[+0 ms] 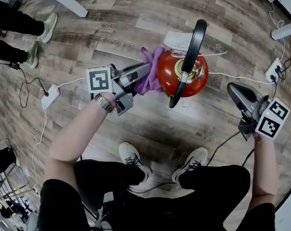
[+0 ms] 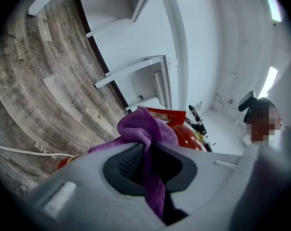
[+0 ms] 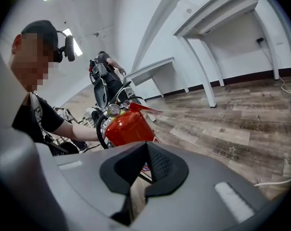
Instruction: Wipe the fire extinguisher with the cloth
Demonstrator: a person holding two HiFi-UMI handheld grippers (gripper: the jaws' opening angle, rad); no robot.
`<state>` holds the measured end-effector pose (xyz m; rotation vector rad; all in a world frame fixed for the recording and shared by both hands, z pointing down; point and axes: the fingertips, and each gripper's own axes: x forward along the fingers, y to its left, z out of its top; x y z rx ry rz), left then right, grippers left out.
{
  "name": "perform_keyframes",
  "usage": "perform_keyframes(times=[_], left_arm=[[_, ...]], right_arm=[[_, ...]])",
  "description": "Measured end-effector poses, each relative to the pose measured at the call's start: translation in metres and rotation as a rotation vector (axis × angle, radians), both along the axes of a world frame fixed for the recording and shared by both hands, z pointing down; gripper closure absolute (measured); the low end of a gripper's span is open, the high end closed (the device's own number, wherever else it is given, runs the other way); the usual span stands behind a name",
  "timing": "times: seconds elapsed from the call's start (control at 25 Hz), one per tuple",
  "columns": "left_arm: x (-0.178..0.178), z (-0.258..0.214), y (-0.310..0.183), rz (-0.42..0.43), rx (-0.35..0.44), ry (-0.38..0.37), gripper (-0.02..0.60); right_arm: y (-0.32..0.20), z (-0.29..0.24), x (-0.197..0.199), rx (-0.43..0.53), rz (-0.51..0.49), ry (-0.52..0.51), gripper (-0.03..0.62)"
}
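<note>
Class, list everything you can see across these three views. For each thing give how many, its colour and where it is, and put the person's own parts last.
fire extinguisher: one, red with black handle and hose, upright on the floor, centre
cloth: one, purple, at the extinguisher's left side
power strips: two, white, on the floor far left and far right
tables: at least two, white, by the wall
floor: one, grey-brown wood pattern
bystander's shoes: two, pale green, top left
own shoes: two, white, below the extinguisher
left gripper: one, grey, shut on the cloth
right gripper: one, grey, shut and empty, right of the extinguisher
</note>
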<state>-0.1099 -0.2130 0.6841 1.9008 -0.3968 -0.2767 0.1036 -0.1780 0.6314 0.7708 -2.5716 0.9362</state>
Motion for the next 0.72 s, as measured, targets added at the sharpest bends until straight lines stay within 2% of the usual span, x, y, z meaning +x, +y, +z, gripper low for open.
perform_keyframes(times=[0.08, 0.16, 0.32, 0.52, 0.72], left_arm=[[0.0, 0.023, 0.001, -0.002, -0.02, -0.017, 0.546], [-0.001, 0.054, 0.001, -0.002, -0.039, -0.066, 0.548], [-0.003, 0.146, 0.009, 0.003, -0.155, -0.247, 0.549], [-0.005, 0.242, 0.017, -0.011, -0.266, -0.397, 0.552], [-0.006, 0.288, 0.017, -0.061, -0.324, -0.447, 0.552]], right_arm=[[-0.004, 0.01, -0.004, 0.008, -0.016, 0.002, 0.591], [-0.01, 0.016, -0.009, 0.016, -0.025, -0.003, 0.591], [-0.014, 0.026, -0.013, 0.015, -0.007, -0.033, 0.591], [-0.006, 0.032, -0.018, 0.011, -0.003, -0.054, 0.591], [0.007, 0.047, -0.015, -0.016, -0.01, -0.017, 0.591]])
